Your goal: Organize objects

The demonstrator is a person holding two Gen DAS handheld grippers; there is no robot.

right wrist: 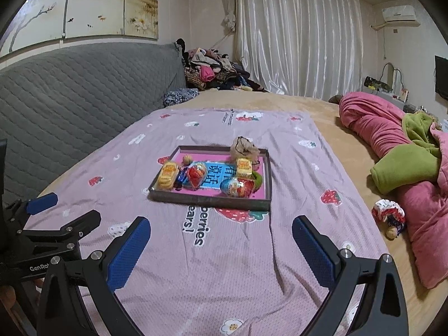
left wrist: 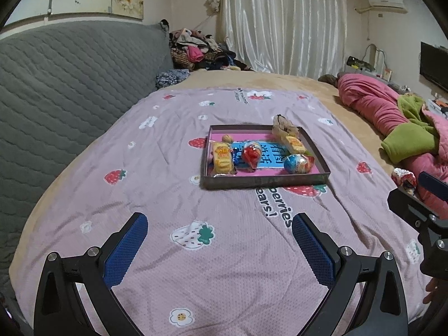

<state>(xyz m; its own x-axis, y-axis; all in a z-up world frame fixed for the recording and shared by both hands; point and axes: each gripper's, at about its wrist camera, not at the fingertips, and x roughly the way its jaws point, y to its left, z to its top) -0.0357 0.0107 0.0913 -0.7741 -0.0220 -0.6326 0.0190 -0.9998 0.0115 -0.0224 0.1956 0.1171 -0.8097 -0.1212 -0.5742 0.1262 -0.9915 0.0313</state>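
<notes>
- Snacks sit gathered in the tray [left wrist: 263, 179] at 12 o'clock on the bed [left wrist: 196, 252], so sorting looks nearly done.
- Your left hand-held gripper [left wrist: 219, 225] and right hand-held gripper [right wrist: 221, 228] hover wide open, holding nothing.
- A small bundle [right wrist: 389, 215] lies loose at 3 o'clock.

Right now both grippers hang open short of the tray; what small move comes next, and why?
Probably swing the right gripper toward the small bundle lying on the bed outside the tray. It looks like the only loose item; the other snacks already sit in the tray.
</notes>
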